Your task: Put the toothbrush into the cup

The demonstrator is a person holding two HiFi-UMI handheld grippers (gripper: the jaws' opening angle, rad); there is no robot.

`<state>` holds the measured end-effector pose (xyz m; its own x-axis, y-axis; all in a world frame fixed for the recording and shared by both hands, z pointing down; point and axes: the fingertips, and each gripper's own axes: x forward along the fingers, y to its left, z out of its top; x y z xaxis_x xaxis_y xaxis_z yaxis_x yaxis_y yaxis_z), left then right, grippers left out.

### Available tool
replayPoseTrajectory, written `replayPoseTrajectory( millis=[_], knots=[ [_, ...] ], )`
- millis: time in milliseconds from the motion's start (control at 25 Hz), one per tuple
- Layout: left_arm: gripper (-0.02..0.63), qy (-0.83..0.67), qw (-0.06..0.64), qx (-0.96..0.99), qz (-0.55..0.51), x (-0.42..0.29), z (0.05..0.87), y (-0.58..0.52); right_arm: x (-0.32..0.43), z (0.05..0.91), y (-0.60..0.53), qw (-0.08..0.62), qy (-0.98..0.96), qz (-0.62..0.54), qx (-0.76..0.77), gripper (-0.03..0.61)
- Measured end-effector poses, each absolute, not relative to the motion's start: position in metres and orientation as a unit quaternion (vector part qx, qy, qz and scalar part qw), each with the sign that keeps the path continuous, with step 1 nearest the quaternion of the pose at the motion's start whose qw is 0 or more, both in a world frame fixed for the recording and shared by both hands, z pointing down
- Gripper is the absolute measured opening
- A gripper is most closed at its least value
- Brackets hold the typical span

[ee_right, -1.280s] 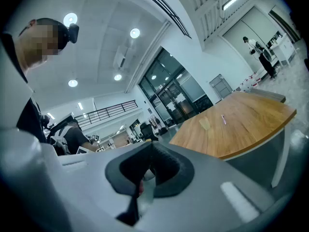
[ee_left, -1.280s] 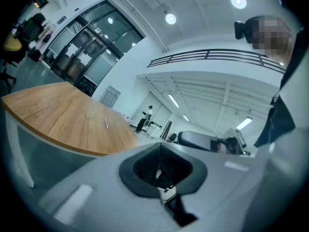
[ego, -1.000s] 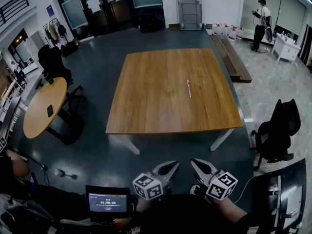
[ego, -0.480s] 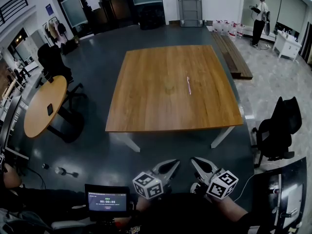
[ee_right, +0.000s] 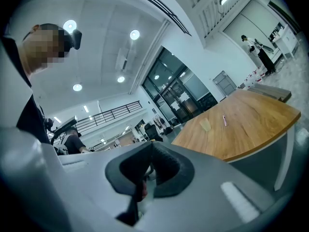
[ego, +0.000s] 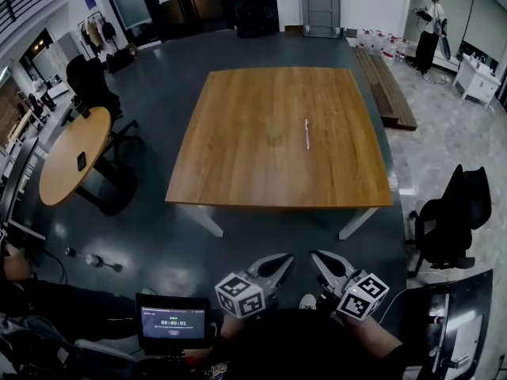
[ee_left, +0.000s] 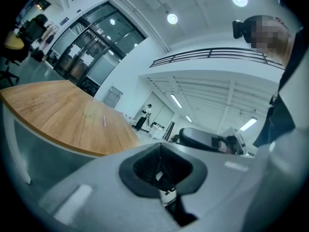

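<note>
A pink toothbrush [ego: 306, 133] lies flat on the wooden table [ego: 238, 176], right of its middle. A clear cup [ego: 275, 135] stands just left of it, faint against the wood. Both grippers hang low at the bottom of the head view, well short of the table's near edge. My left gripper [ego: 285, 258] and right gripper [ego: 315, 256] are shut with nothing between the jaws. The toothbrush [ee_left: 104, 121] shows far off in the left gripper view. The right gripper view shows the toothbrush [ee_right: 224, 120] and the cup [ee_right: 206, 125] beyond the shut jaws.
Dark floor lies between me and the table. A round table [ego: 70, 165] with chairs stands at the left, a black office chair [ego: 447, 220] at the right. A small monitor [ego: 173, 321] sits by my left side. A person [ego: 430, 38] stands far back right.
The view has shifted slightly, so the table sits a little higher and nearer. Both grippers keep their places and stay shut.
</note>
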<state>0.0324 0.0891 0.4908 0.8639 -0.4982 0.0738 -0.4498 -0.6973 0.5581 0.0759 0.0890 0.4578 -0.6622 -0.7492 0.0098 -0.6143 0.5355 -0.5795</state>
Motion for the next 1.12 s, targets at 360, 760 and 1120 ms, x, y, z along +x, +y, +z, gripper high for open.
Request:
replayPoseTrajectory(
  millis=[360,760,1120],
  knots=[
    [0.003,-0.297,0.279,0.912,-0.039,0.072,0.496,0.080,0.116,0.465,0.069,0.136,0.877,-0.301,-0.349,0.006],
    [0.003,-0.344,0.278,0.896,-0.035,0.056,0.496,0.051,0.099,0.470,0.038,0.135,0.884,-0.329,-0.305,0.006],
    [0.004,-0.325,0.285,0.901,-0.050,0.008,0.493,-0.035,0.067,0.470,-0.042,0.129,0.868,-0.324,-0.353,0.006]
  ],
)
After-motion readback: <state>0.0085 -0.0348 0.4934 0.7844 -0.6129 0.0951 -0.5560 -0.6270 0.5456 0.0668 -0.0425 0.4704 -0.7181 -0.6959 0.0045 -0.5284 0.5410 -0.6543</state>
